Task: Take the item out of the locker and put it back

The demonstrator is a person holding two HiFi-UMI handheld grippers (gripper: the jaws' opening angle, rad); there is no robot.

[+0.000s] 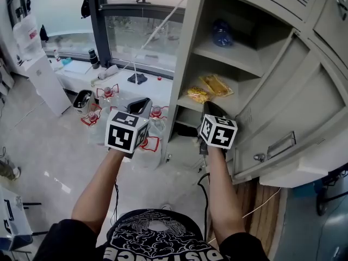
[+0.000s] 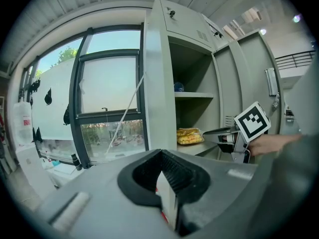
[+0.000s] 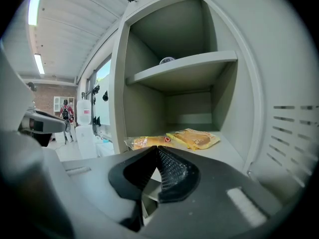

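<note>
**Packets on the shelf, nothing taken out yet**

The right gripper (image 1: 210, 109) hangs just in front of the open locker (image 1: 184, 64), its jaws together with nothing between them. The left gripper (image 1: 142, 104), also closed and empty, is off to the side. Two yellow snack packets (image 3: 195, 138) lie on the middle shelf (image 3: 228, 149). I judge the taking-out has not begun: the jaws must first open, then reach in. The packets' print is too small to read.

The locker (image 1: 272, 75) is showing smooth, matt grey painted metal. On its middle shelf the packets (image 1: 216, 84) are glinting as glossy clear plastic film. Left of the locker the floor (image 1: 49, 156) is shining, polished and reflective. The right gripper (image 3: 156, 149) is showing a matt grey plastic shell, its pads (image 3: 172, 171) wearing black, finely ribbed facing.
</note>
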